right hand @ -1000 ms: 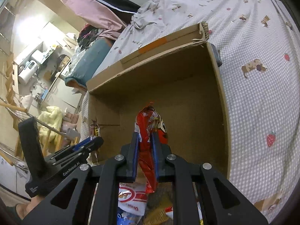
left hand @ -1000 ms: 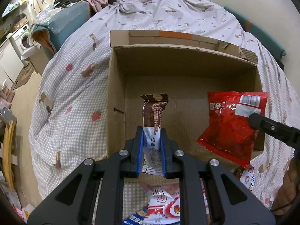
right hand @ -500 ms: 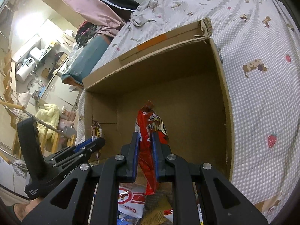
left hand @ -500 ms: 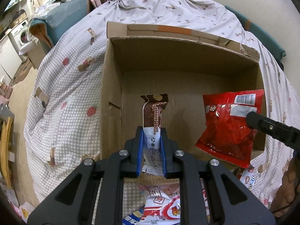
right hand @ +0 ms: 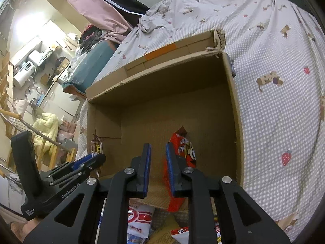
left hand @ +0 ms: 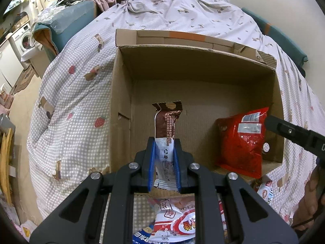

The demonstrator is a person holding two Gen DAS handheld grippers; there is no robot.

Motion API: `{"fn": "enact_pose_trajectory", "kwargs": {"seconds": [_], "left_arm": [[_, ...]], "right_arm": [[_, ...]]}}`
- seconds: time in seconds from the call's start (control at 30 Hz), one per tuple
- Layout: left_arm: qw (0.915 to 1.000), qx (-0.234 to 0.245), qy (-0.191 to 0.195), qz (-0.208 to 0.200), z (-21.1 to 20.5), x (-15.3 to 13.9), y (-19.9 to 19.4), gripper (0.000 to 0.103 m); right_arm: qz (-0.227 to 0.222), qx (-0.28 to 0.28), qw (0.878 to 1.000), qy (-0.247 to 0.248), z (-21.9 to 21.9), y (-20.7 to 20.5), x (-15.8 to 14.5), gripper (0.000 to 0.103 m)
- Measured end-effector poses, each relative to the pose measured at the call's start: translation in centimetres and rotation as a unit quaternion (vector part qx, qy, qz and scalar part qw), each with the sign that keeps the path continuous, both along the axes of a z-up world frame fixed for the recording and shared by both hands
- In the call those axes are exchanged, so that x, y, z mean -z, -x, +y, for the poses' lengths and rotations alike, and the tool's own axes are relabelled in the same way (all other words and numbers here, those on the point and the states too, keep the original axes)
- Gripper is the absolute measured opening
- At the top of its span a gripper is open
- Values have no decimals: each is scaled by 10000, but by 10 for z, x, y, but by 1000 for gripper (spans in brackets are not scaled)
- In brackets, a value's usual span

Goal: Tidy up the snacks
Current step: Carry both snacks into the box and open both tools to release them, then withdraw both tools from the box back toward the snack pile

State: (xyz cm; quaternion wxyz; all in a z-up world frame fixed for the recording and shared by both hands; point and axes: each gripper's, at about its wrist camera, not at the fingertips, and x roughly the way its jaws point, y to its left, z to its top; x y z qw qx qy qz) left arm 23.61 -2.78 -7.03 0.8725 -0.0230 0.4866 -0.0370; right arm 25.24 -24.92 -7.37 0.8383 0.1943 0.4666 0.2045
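An open cardboard box (left hand: 119,101) lies on a bed. My left gripper (left hand: 164,142) hangs over its near edge, shut on the white lower end of a brown and white snack bar (left hand: 167,122) that stands up between the pads. In the right wrist view my right gripper (right hand: 158,148) has its jaws opening, with only cardboard showing in the gap. The red snack bag (right hand: 185,150) sits just right of and behind the right finger, outside the jaws. From the left wrist the red bag (left hand: 241,140) stands against the box's near right corner, beside a right finger (left hand: 292,134).
Several loose snack packets (left hand: 174,223) lie on the checked bedspread (left hand: 81,101) just in front of the box. A teal cushion (left hand: 67,24) and piled clothes sit at the bed's far left. A hand (left hand: 310,203) shows at the lower right.
The right jaws have parted and the red bag has slipped out of them, sinking lower into the box's right side. The left gripper still grips the snack bar.
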Motion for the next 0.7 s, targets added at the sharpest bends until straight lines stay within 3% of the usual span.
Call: {"fn": "enact_pose_trajectory", "kwargs": {"seconds": [0.23, 0.37, 0.4, 0.43, 0.5, 0.6, 0.7], "left_arm": [[9999, 39, 6, -113, -1, -7, 4, 17], [9997, 10, 7, -227, -1, -12, 7, 39], [9997, -8, -6, -257, -1, -14, 7, 44], [9996, -12, 12, -296, -1, -16, 8, 47], [9994, -27, 18, -337, 0, -18, 9, 63], [9993, -60, 11, -356, 1, -20, 10, 79], [9993, -110, 19, -358, 3, -21, 12, 80]], "right_arm": [[-245, -25, 9994, 234, 1, 1, -12, 18], [-462, 16, 9980, 424, 0, 5, -20, 19], [-481, 30, 9978, 451, 0, 5, -21, 25], [-490, 40, 9977, 460, -1, 5, -21, 46], [-504, 128, 9978, 410, -3, 7, -22, 79], [-553, 172, 9975, 411, -4, 8, -23, 80], [-575, 170, 9971, 459, -4, 9, -24, 80]]}}
